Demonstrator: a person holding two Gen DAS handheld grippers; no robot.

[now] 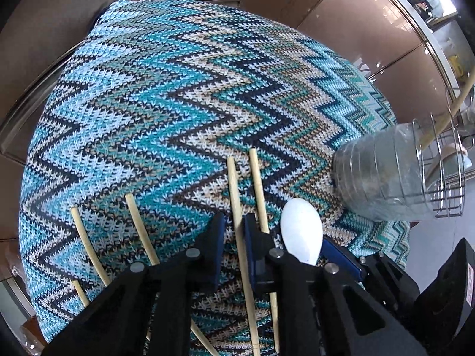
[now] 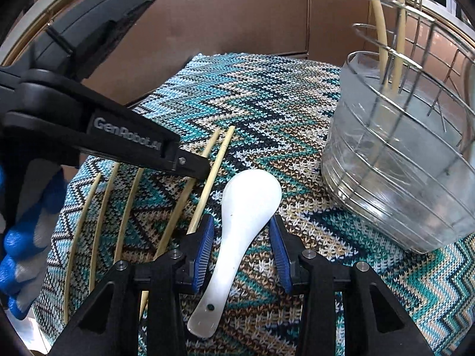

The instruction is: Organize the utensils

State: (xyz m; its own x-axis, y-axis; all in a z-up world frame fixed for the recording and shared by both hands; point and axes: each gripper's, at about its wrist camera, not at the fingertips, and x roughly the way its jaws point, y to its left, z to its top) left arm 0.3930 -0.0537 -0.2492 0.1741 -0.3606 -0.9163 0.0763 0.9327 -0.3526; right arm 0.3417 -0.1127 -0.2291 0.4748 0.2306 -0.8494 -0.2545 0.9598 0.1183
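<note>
Several bamboo chopsticks (image 1: 139, 225) lie side by side on a knitted zigzag cloth (image 1: 178, 103). My left gripper (image 1: 234, 225) points down at them, its jaws narrow around one chopstick (image 1: 234, 184); a sliver of cloth shows beside the stick, so the pads are not pressing. From the right wrist view its tip (image 2: 194, 170) sits low over the chopsticks (image 2: 207, 160). A white ceramic spoon (image 2: 246, 207) lies on the cloth between the blue pads of my right gripper (image 2: 240, 221), which is open with gaps on both sides. The spoon's bowl (image 1: 301, 231) also shows beside the left gripper.
A clear plastic tub in a wire basket (image 2: 400, 163) stands at the cloth's right edge, with two chopsticks (image 2: 381, 29) upright in it; it also shows at the far right (image 1: 383, 175). A blue and grey gloved hand (image 2: 26, 222) holds the left gripper. Brown cabinet doors (image 2: 237, 14) lie beyond.
</note>
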